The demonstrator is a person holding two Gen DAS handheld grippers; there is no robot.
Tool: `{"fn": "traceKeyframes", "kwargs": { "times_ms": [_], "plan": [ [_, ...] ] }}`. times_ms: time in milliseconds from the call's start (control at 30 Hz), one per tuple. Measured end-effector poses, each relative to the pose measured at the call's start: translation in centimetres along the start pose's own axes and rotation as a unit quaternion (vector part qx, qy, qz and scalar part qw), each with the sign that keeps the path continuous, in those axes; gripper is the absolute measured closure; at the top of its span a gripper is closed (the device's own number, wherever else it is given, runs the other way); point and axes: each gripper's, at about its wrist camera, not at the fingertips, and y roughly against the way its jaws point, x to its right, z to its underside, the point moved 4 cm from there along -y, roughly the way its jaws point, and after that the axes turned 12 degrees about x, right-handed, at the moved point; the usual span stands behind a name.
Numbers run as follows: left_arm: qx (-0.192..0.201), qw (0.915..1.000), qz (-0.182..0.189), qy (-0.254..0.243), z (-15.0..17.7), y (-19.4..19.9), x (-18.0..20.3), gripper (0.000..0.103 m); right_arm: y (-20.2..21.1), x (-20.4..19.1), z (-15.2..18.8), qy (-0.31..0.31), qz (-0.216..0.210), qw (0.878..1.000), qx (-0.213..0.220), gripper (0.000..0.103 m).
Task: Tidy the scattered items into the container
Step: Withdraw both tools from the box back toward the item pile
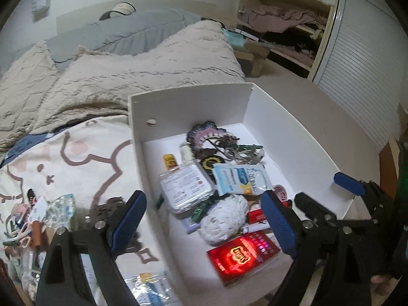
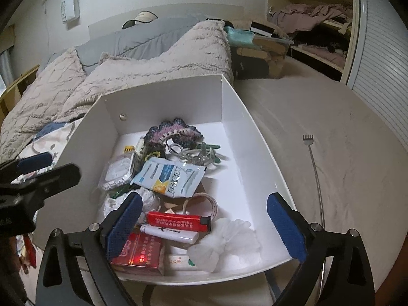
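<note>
Both my grippers, left and right, hang spread and empty over the white box. For the leftover pile beside it, I'd swing left, singling out one wrapper.

Both grippers, the left gripper and the right gripper, have black arms, shiny round screws and bumpy blue pads.
</note>
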Motion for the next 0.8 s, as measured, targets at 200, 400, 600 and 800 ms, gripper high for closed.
{"fn": "traceKeyframes", "kwargs": {
  "times_ms": [200, 400, 600, 800],
  "plan": [
    [0.024, 0.9995, -0.022, 0.003, 0.6, 1.9, -1.9, 0.000, 0.5, -0.8, -0.2, 0.004, 0.007, 1.000, 0.015, 0.000],
    [0.037, 0.9983, -0.044, -0.004, 1.1, 3.3, -3.6, 0.000, 1.1, -1.3, -0.4, -0.003, 0.012, 0.999, 0.036, 0.000],
    [0.043, 0.9974, -0.056, -0.008, 1.8, 4.3, -4.4, 0.000, 1.5, -2.3, -0.3, 0.002, 0.010, 0.999, 0.043, 0.000],
    [0.046, 0.9972, -0.059, 0.000, 2.1, 5.2, -5.1, 0.000, 2.0, -3.0, -0.3, 0.010, 0.004, 0.999, 0.050, 0.000]
  ]
}}
